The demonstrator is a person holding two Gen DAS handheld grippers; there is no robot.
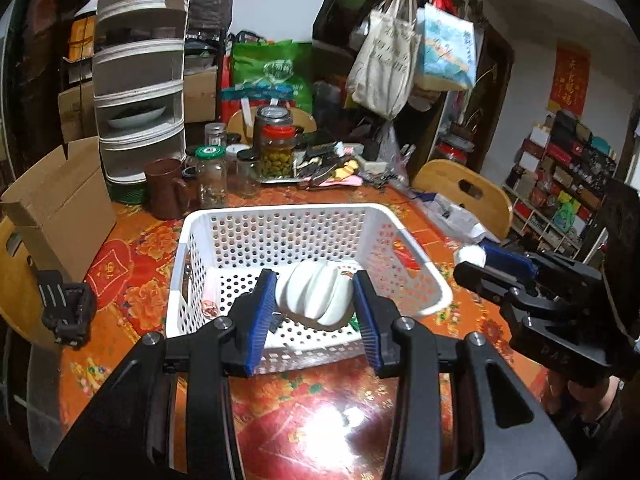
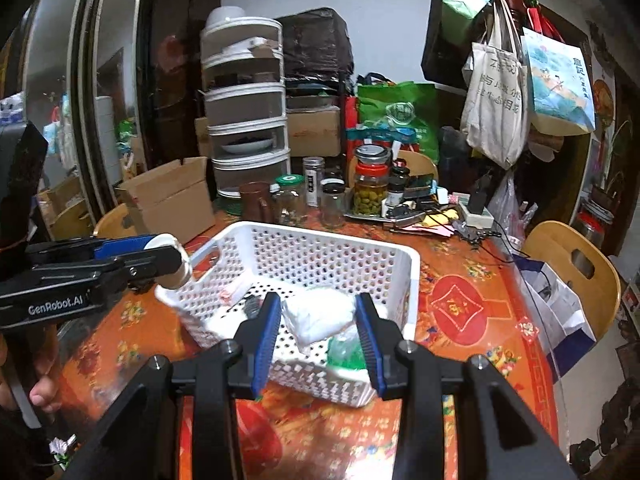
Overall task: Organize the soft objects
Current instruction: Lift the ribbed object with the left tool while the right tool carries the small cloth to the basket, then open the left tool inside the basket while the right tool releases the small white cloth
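In the left wrist view, my left gripper (image 1: 315,280) is shut on a white ridged soft object (image 1: 316,300), held above the white perforated basket (image 1: 280,236). My right gripper (image 1: 476,261) appears at the right edge, with a white end showing at its tips. In the right wrist view, my right gripper (image 2: 319,300) is shut on a white soft packet (image 2: 320,314) over the near part of the basket (image 2: 328,264). My left gripper (image 2: 168,254) reaches in from the left with the white object (image 2: 178,262). A green item (image 2: 344,354) and a pinkish item (image 2: 230,294) lie in the basket.
The table wears an orange-red floral cloth (image 1: 320,412). An open cardboard box (image 1: 60,208) stands at the left. Behind the basket are jars (image 1: 276,152), a brown mug (image 1: 166,188) and a white tiered rack (image 1: 140,92). A wooden chair (image 2: 572,272) sits at the right.
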